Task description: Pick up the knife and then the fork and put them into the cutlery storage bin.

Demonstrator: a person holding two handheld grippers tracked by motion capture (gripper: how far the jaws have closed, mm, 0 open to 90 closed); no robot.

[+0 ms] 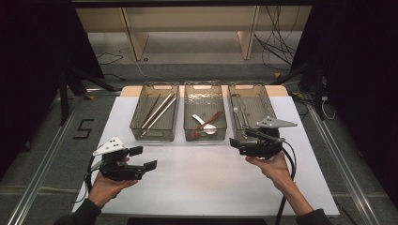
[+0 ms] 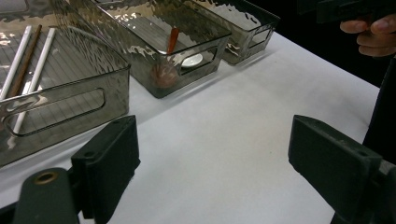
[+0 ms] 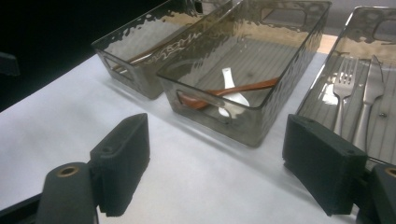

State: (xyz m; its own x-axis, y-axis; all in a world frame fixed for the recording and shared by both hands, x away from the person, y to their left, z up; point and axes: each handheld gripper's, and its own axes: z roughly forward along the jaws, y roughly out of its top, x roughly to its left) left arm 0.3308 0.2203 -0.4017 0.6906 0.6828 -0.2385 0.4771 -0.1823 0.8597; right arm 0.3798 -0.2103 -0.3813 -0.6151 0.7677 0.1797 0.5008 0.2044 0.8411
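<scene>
White table (image 1: 202,187): wide bare area at 6 o'clock. Three bins lined along 12 o'clock edge. Right bin (image 1: 256,96), forks inside, just beyond right gripper (image 1: 233,143); jaws spread, nothing held. Left gripper (image 1: 143,158) held level at 8 o'clock, jaws apart, nothing gripped.

Grey floor (image 1: 42,140), wooden shelving (image 1: 187,28).

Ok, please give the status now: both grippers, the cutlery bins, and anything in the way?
Left gripper open, empty. Right gripper open, empty, beside fork bin. Spoons in middle bin. Nothing in the way.
</scene>
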